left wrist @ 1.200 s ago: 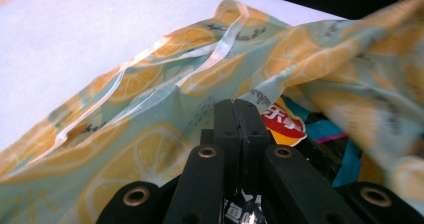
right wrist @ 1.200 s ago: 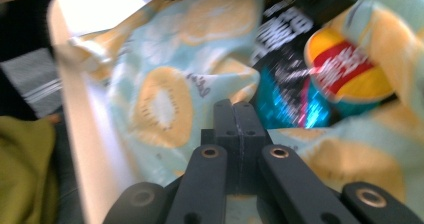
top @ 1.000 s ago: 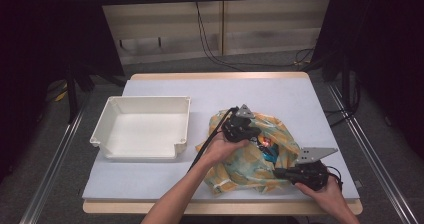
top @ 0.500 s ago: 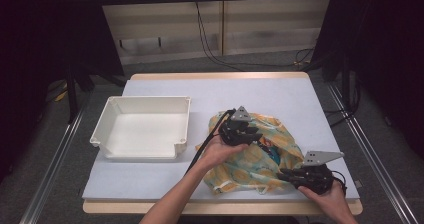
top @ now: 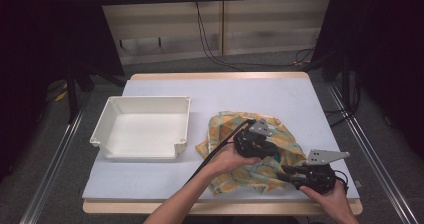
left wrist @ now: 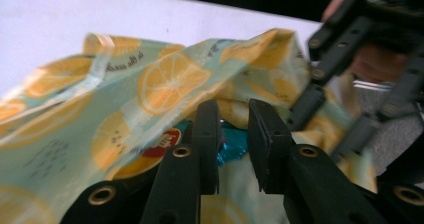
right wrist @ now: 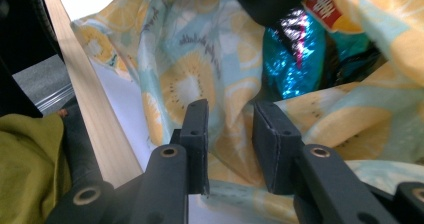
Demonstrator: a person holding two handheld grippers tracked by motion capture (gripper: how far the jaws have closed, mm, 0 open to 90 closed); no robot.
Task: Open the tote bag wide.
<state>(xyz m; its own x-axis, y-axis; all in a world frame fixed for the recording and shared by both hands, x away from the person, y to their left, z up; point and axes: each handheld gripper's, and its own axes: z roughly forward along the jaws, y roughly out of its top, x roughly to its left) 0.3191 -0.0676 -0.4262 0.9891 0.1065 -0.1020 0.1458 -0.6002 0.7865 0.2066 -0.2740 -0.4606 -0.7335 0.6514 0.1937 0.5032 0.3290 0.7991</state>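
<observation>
A cloth bag printed with lemon and kiwi slices lies crumpled on the table's right half. In its open mouth sits a shiny blue snack packet with a red logo. My left gripper hovers over the bag's middle. Its jaws opened and have just narrowed a little, standing open with cloth and the packet beyond them, nothing pinched. My right gripper lies at the bag's near right corner. Its jaws have just been opening and stand apart over a fold of cloth.
A white empty tray stands on the left of the pale table. The table's wooden front edge runs close to my right gripper. Cables trail on the floor behind the table.
Both grippers went from shut to open and let go of the cloth. My left gripper slid a little right and nearer over the bag. The right hand stayed put.
</observation>
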